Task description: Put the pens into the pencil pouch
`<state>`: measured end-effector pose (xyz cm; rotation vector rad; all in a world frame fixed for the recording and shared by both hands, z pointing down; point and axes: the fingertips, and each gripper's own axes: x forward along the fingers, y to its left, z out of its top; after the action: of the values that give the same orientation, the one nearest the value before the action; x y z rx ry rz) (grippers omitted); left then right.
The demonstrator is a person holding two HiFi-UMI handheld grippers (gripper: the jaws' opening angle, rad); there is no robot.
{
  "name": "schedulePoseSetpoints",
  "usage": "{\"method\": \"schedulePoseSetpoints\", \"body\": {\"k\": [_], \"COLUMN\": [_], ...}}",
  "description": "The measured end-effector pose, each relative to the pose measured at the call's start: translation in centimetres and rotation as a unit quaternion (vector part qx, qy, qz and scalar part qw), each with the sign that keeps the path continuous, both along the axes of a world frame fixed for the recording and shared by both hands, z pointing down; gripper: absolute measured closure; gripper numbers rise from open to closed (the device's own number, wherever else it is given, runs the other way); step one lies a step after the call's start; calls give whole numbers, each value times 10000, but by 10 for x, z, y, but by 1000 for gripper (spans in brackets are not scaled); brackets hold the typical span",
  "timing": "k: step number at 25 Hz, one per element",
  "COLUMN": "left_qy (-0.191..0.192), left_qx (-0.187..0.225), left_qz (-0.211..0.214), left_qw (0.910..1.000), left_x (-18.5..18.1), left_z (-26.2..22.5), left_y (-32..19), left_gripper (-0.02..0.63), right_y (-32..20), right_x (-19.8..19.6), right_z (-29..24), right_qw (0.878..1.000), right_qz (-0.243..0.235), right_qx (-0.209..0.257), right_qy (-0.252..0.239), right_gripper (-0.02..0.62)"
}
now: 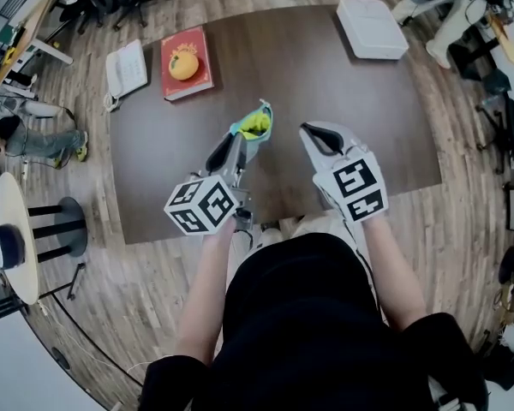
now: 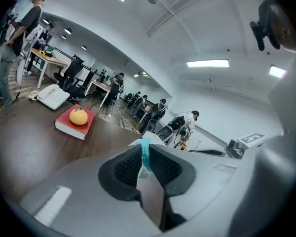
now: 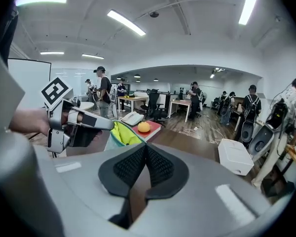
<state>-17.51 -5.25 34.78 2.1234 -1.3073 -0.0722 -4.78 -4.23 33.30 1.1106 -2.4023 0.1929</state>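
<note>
Nearest me, my right gripper (image 1: 309,130) has its jaws pressed fully together with nothing between the pads, as its own view confirms (image 3: 144,158). Just left of it, my left gripper (image 1: 239,139) is clamped narrowly on the teal rim of the pencil pouch (image 1: 257,124); in the left gripper view that teal edge is pinched between the ribbed black pads (image 2: 129,168). The pouch sits at those jaw tips over the middle of the dark brown table (image 1: 343,110), mouth gaping, with a bright yellow-green lining inside the teal border and a greyish outer face seen from the right gripper view (image 3: 119,134). Farther out on the left lies a red book (image 1: 194,85) with an orange (image 1: 183,65) on top, a white desk phone (image 1: 126,69) beside it. At the far right corner rests a white box (image 1: 372,27).
</note>
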Motion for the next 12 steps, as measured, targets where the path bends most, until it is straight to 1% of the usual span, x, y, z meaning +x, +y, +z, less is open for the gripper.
{"method": "schedulePoseSetpoints", "body": {"k": [5, 12], "left_qy": [-51, -270], "left_qx": [159, 337], "left_qz": [97, 178], "left_qw": [9998, 9989], "left_x": [-9, -19], "left_z": [-15, -26], "left_y": [8, 18], "left_gripper": [561, 561], "right_y": [11, 24], "right_x": [-9, -12], "right_z": [-12, -30], "right_qw": [9997, 9982], "right_qz": [146, 374], "right_qx": [138, 286], "right_qy": [-136, -359], "right_gripper": [586, 586]}}
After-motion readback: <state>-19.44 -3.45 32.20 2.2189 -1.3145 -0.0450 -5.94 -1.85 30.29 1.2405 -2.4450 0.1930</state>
